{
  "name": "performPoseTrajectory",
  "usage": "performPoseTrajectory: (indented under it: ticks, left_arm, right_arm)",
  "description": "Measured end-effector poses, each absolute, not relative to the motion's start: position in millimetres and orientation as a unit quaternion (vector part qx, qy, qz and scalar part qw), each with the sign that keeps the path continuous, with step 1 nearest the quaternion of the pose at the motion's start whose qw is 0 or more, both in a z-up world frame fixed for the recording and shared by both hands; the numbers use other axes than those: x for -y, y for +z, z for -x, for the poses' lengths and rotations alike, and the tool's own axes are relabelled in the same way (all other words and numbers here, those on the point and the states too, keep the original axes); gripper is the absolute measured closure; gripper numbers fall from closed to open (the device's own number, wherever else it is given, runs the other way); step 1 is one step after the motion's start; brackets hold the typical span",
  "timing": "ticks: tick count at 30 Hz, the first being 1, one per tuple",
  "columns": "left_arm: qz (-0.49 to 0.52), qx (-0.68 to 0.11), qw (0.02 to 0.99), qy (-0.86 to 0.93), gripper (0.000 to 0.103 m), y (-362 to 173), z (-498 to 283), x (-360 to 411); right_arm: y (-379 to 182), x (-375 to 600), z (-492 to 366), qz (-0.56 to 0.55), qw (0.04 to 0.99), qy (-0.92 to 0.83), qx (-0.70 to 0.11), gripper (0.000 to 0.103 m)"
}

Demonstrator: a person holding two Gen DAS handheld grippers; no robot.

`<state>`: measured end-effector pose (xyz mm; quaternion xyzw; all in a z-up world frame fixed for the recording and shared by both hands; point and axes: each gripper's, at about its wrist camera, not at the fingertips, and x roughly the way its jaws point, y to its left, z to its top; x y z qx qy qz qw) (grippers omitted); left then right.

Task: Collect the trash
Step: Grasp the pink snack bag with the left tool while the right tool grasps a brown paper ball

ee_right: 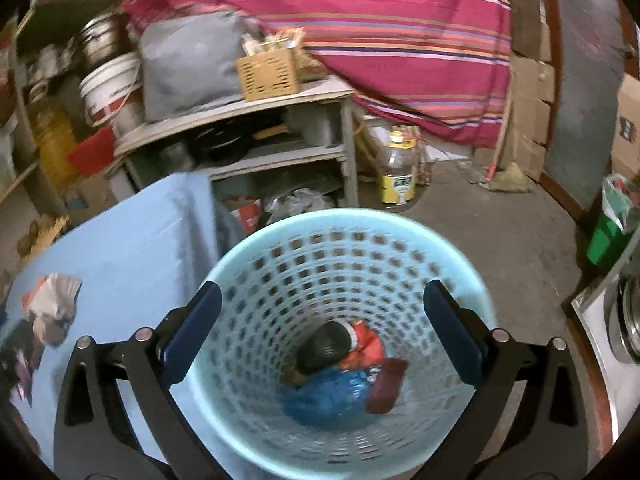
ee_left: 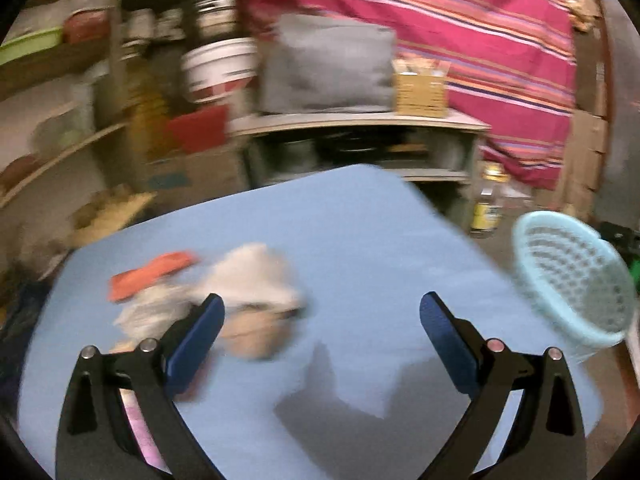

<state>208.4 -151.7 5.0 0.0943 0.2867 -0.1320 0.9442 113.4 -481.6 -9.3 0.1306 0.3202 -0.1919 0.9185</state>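
A pile of crumpled trash (ee_left: 248, 300), white and tan with an orange wrapper (ee_left: 148, 274), lies on the blue table (ee_left: 360, 248). My left gripper (ee_left: 322, 320) hovers open above the table, its left finger just in front of the pile. The light blue perforated bin (ee_left: 572, 280) stands off the table's right edge. My right gripper (ee_right: 322, 320) is open directly over the bin (ee_right: 280, 248), nothing between its fingers. In the bin lie red, blue and dark wrappers (ee_right: 344, 372). The same trash pile (ee_right: 50, 308) shows at the left in the right wrist view.
A grey shelf unit (ee_right: 248, 108) with a grey bag, a woven box (ee_right: 268, 72) and a white bucket (ee_right: 108, 84) stands behind the table. A plastic jar (ee_right: 396, 172) sits on the floor under a striped red cloth (ee_right: 380, 20). A green bin (ee_right: 608, 236) is far right.
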Motion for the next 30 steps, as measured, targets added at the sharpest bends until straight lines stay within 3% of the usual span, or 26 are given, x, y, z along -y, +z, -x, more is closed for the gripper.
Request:
performPoseTrajectory:
  ticks: [9, 19, 21, 23, 26, 30]
  left_arm:
    - [-0.063, -0.33, 0.94, -0.056, 0.007, -25, -220, 35]
    - [-0.016, -0.38, 0.921, -0.083, 0.009, -46, -237, -3]
    - [-0.015, -0.39, 0.916, -0.097, 0.024, -49, -239, -2]
    - [-0.013, -0.401, 0.909, -0.115, 0.052, -52, -242, -2]
    - [-0.009, -0.404, 0.906, -0.128, 0.064, -54, -241, -4]
    - [-0.01, -0.394, 0.91, -0.126, 0.066, -48, -236, -12]
  right_arm:
    - [-15, 393, -145, -0.079, 0.924, -0.136, -0.348, 0.005]
    - [-24, 298, -179, -0.004, 0.928, -0.077, -0.364, 0.005]
    - [-25, 285, -185, -0.001, 0.929, -0.067, -0.365, 0.005]
    - [-27, 270, -190, -0.003, 0.93, -0.055, -0.365, 0.005]
    - [-30, 247, -197, -0.014, 0.929, -0.03, -0.368, 0.005]
    - [-35, 211, -204, -0.014, 0.929, -0.001, -0.371, 0.005]
